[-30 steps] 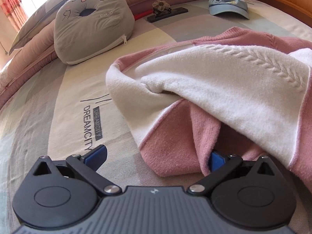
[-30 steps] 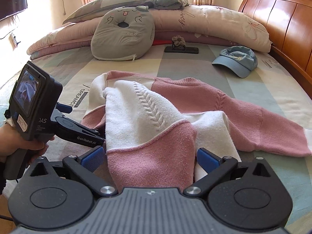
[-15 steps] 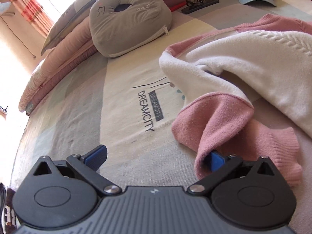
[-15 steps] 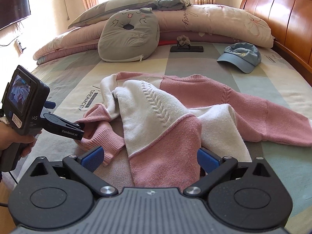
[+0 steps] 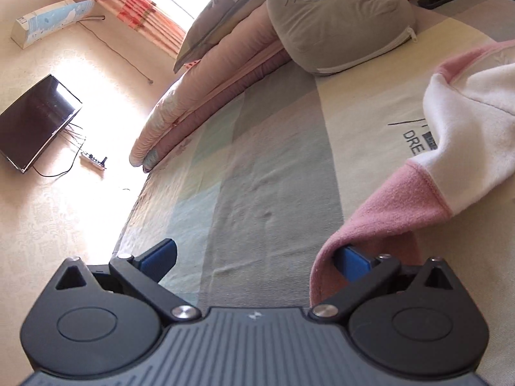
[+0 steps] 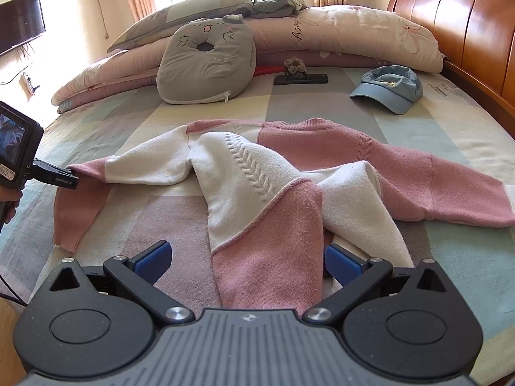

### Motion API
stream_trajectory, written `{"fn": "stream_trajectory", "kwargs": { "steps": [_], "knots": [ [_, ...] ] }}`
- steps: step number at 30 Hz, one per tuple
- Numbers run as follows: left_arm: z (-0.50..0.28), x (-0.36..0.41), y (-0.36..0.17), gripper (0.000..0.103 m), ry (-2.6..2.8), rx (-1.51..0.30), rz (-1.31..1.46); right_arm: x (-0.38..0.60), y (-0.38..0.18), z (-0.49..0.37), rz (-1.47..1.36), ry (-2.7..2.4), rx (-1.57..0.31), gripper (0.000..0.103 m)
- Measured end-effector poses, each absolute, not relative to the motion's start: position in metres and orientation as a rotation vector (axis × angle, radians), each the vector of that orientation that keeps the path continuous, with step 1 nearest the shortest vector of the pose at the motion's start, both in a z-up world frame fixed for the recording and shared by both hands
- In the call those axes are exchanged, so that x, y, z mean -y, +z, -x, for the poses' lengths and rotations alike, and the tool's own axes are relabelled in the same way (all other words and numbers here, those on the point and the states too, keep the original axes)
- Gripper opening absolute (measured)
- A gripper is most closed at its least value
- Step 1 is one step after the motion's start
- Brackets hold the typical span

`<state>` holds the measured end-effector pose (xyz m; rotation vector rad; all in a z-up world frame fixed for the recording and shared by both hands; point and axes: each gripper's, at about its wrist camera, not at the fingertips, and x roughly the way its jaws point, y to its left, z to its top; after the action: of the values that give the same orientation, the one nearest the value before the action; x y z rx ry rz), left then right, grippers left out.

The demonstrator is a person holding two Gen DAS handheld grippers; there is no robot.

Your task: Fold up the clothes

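Sweater (image 6: pixel 257 173): pink and white knit, soft fuzzy surface, raised braid stitch down the white panel; lies rumpled across the middle of the bed (image 6: pixel 289 115), one sleeve stretched left, the other right, its hem bunched toward the near edge.

Right wrist view only: the whole sweater; blue cap (image 6: pixel 389 88) of stiff cloth, far right; wooden headboard (image 6: pixel 457 16), glossy curved panels, right; flat black phone-like slab (image 6: pixel 301 79) with a small flower ornament on it, far centre; the left gripper (image 6: pixel 69 177) seen from outside at the left edge, held by a hand (image 6: pixel 9 202), its tip at the pink end of the left sleeve, the sleeve hanging down from it.

Left wrist view only: cream wall with a dark flat screen (image 5: pixel 35 122), white power strip (image 5: pixel 93 160) and trailing cables, far left; striped orange curtain (image 5: pixel 135 9); the pink sleeve cuff draped over the right-hand blue pad, the left-hand pad bare, fingers spread wide with no pinch on the cloth.

Both views: grey cat-face cushion (image 6: pixel 206 61), plush, rounded square with a centre hole and a white zip; rolled pink quilts (image 6: pixel 322 41) behind it; sheet in pale checked blocks of green, grey and cream.

Right gripper (image 6: pixel 246 262): fingers spread wide, the pink hem fold lying between the blue pads, unpinched.
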<state>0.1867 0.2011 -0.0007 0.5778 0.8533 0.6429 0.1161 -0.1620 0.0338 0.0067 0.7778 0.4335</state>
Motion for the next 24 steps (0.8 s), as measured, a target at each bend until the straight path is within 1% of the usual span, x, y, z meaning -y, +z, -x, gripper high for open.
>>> {"fn": "stream_trajectory", "kwargs": {
  "steps": [6,10,14,17,20,24],
  "knots": [
    [-0.185,-0.229,0.013,0.103,0.741,-0.826,-0.627,0.165,0.035,-0.114,-0.012,0.432,-0.773,0.103],
    [-0.185,-0.245,0.027,0.103,0.861,-0.771,-0.711,0.166,0.035,-0.113,-0.013,0.432,-0.773,0.103],
    [-0.18,-0.259,0.041,0.102,0.8,-0.798,-0.597,0.166,0.035,-0.112,-0.015,0.435,-0.774,0.103],
    [-0.18,-0.257,0.035,0.102,0.694,-0.845,-0.508,0.164,0.034,-0.112,-0.012,0.442,-0.778,0.103],
    [-0.176,-0.249,0.028,0.102,0.544,-0.896,-0.354,0.163,0.033,-0.11,-0.005,0.443,-0.783,0.103],
    [-0.162,-0.226,0.021,0.102,0.246,-0.944,-0.196,0.166,0.031,-0.109,-0.012,0.436,-0.793,0.103]
  ]
}}
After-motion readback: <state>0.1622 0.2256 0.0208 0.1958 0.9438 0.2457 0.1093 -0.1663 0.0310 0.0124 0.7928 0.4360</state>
